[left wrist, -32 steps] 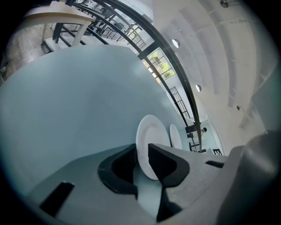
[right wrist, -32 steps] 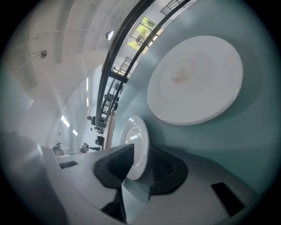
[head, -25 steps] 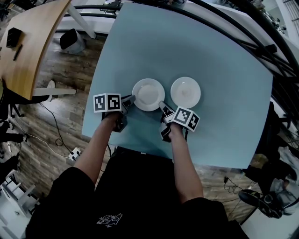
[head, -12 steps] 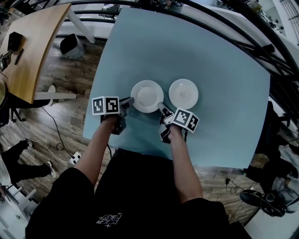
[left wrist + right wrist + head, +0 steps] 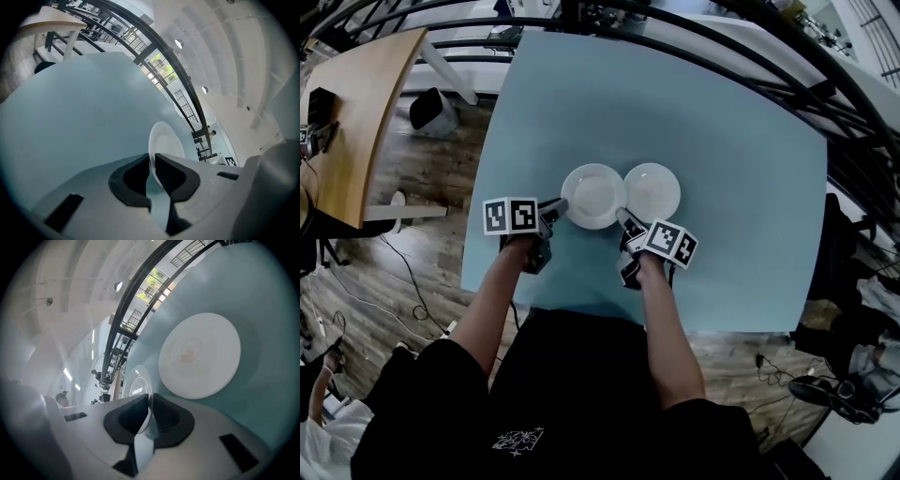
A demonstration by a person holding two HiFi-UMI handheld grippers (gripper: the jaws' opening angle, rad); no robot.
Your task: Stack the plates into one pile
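I've got my left hand-held gripper (image 5: 555,207) and right hand-held gripper (image 5: 625,219) both pinching the round, glossy white plate (image 5: 593,195) by its thin rim, with the second plate (image 5: 656,190) just right on the smooth teal tabletop (image 5: 741,187).

The left hand-held gripper (image 5: 559,203) and right hand-held gripper (image 5: 622,216) hold left plate (image 5: 592,195), overlapping right plate (image 5: 654,190)

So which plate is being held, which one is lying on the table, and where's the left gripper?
held plate (image 5: 593,196): head view, its centre.
other plate (image 5: 657,190): head view, its centre.
left gripper (image 5: 556,203): head view, between its fingertips at the held plate's rim.
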